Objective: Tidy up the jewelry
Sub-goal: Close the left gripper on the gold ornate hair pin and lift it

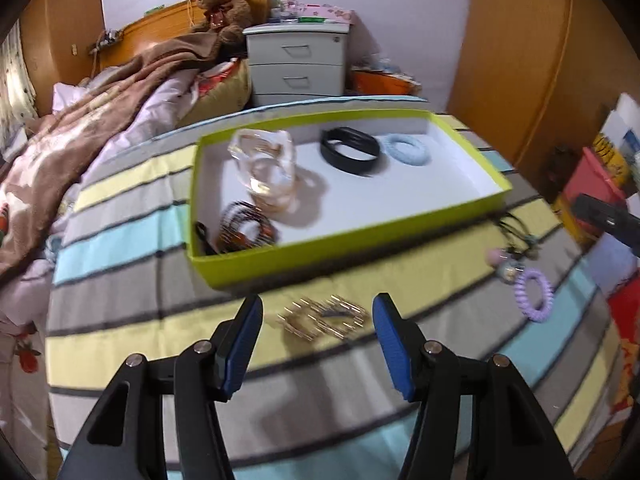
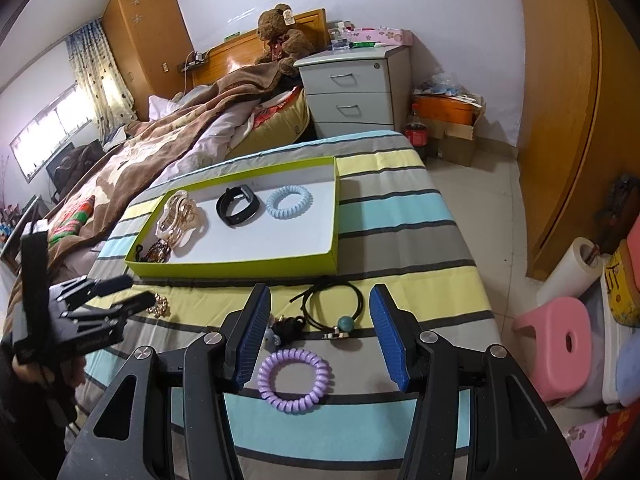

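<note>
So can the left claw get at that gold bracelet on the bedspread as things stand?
Probably yes. The left claw is open with the gold bracelet lying right between and just ahead of its tips, on bare bedspread; nothing sits in the way.

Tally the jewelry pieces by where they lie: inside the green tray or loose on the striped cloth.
Inside the green tray: 4 (cream clip, black band, light blue coil, dark beaded piece)
Loose on the striped cloth: 4 (gold bracelet, purple coil, black cord with teal bead, dark charm tie)
Total: 8
</note>
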